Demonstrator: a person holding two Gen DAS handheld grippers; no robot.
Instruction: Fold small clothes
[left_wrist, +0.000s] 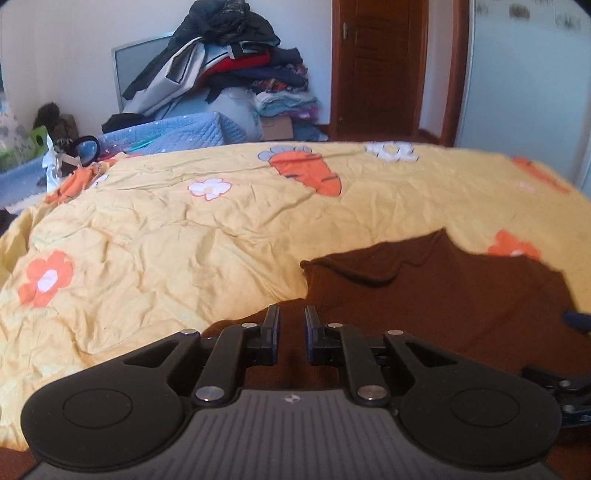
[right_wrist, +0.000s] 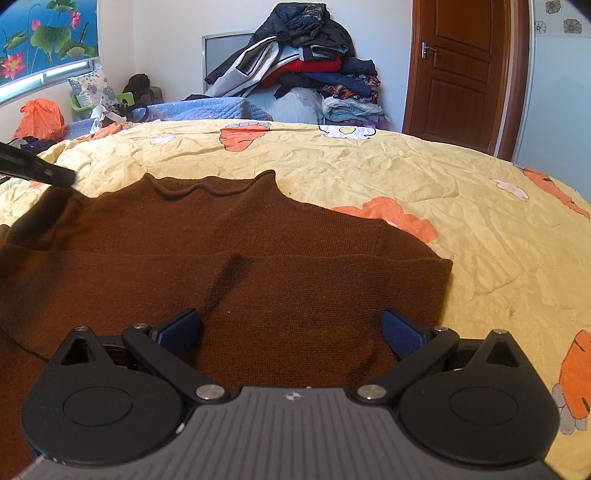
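A brown knit sweater (right_wrist: 258, 251) lies flat on the yellow bedspread (right_wrist: 480, 229), with its rolled collar (right_wrist: 214, 188) pointing away from me. My left gripper (left_wrist: 291, 310) stands at the sweater's (left_wrist: 443, 295) left edge. Its jaws are drawn nearly together, with brown knit filling the narrow gap. In the right wrist view the left gripper (right_wrist: 64, 179) meets the sweater's left shoulder, where the fabric rises toward it. My right gripper (right_wrist: 290, 317) hovers over the sweater's near part with its blue pads (right_wrist: 402, 332) wide apart and nothing between them.
The bedspread (left_wrist: 166, 240) carries orange carrot and flower prints and is wrinkled. Beyond the bed, a tall pile of clothes (right_wrist: 306, 66) sits on folded bedding. A brown wooden door (right_wrist: 461, 74) stands at the back right. Bags and clutter (right_wrist: 40, 118) lie at the far left.
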